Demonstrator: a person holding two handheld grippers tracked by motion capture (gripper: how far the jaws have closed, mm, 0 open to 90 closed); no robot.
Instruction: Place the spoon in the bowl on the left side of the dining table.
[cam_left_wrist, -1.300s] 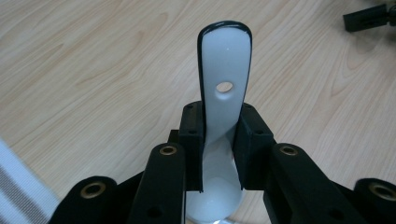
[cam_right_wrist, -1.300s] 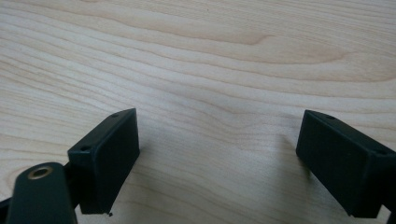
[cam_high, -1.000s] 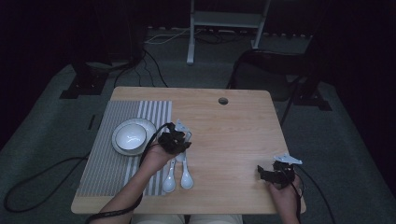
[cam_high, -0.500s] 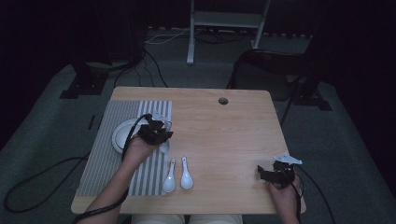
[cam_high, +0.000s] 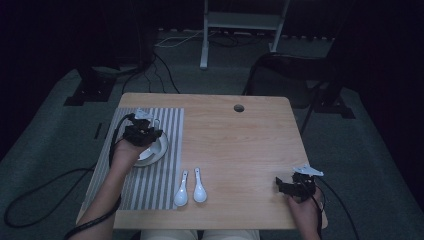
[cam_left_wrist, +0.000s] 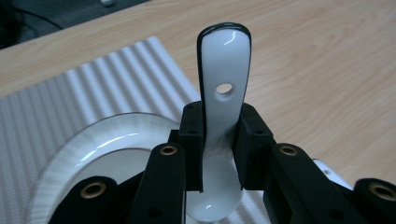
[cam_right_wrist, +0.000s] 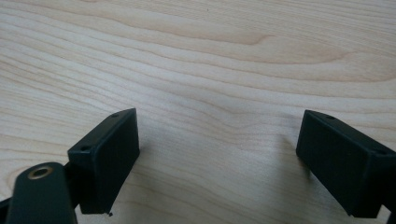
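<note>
Your left gripper (cam_left_wrist: 219, 158) is pinching a white spoon (cam_left_wrist: 223, 93) by its handle, holding it just above the white bowl (cam_high: 156, 150) on the striped mat (cam_high: 160, 175), at about nine o'clock from the table's middle. Judging by this, you are mid-way through placing the spoon; next, lower it so its scoop settles inside the bowl, then release. Your right gripper (cam_right_wrist: 219, 158) rests spread and empty over bare wood at about four o'clock.

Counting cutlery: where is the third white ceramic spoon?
The white ceramic spoon is clamped in the left hand-held gripper, above the white bowl on the striped placemat, table's left.
</note>
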